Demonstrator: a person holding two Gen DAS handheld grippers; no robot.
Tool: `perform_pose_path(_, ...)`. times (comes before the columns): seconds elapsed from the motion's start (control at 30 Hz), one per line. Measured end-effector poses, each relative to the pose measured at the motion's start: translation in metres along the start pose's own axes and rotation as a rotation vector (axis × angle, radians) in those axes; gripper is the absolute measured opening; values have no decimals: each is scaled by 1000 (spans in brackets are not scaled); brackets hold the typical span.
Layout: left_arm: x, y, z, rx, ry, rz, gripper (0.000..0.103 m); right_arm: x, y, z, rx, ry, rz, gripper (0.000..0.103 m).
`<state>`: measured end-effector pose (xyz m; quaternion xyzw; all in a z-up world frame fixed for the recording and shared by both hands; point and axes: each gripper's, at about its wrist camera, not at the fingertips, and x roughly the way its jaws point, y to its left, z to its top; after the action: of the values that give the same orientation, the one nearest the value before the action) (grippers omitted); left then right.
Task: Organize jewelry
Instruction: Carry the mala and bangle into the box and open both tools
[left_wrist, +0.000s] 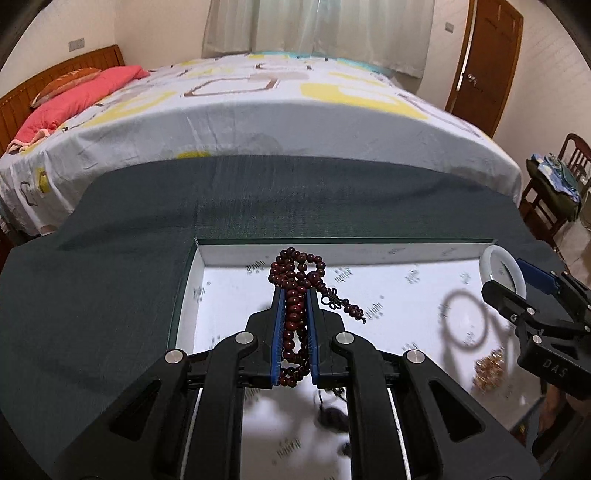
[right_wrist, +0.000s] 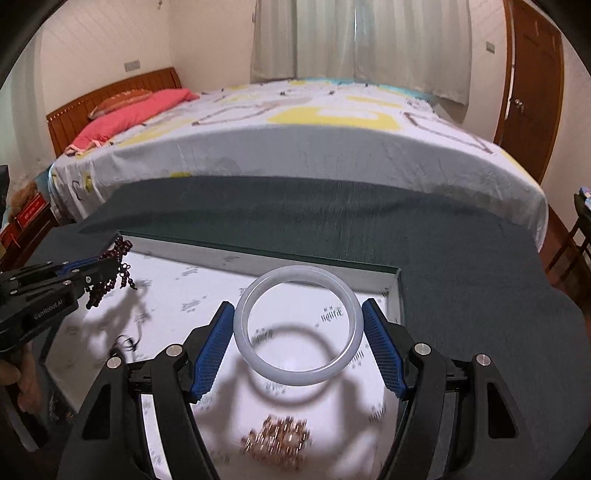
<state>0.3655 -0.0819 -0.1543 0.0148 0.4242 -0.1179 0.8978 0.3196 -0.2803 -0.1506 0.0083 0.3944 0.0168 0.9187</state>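
Over the tray (right_wrist: 397, 295), limp beads (left_wrist: 295, 317) are clamped mid-strand by the left gripper (left_wrist: 294, 295), while the rigid, likely slippery, breakable bangle (right_wrist: 297, 328) is held across its rim by the right gripper (right_wrist: 298, 310).

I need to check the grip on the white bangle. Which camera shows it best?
The right wrist view: the white bangle sits whole and centred between the right gripper pads. The left wrist view shows only part of it at the right edge, behind that gripper's finger.
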Motion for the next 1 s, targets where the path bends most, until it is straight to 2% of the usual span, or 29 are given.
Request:
perform_pose_path(0.23, 32, 5, 6, -15, 84, -12, 12, 32, -7, 4, 29, 132, 21, 68)
perform_pose_path(0.5, 51, 10, 7, -24, 144, -28, 15, 45, -11, 6, 52, 210, 26, 69)
perform_pose_path(0.73, 51, 11, 7, -31, 154, -36, 31, 49, -6, 5, 18, 242, 8, 69)
perform_pose_path(0.83, 51, 11, 7, -39, 154, -34, 46, 47, -7, 8, 23, 226, 12, 75)
perform_pose_path(1.0, 48, 15, 6, -62, 140, -40, 53, 39, -10, 9, 27, 182, 8, 76)
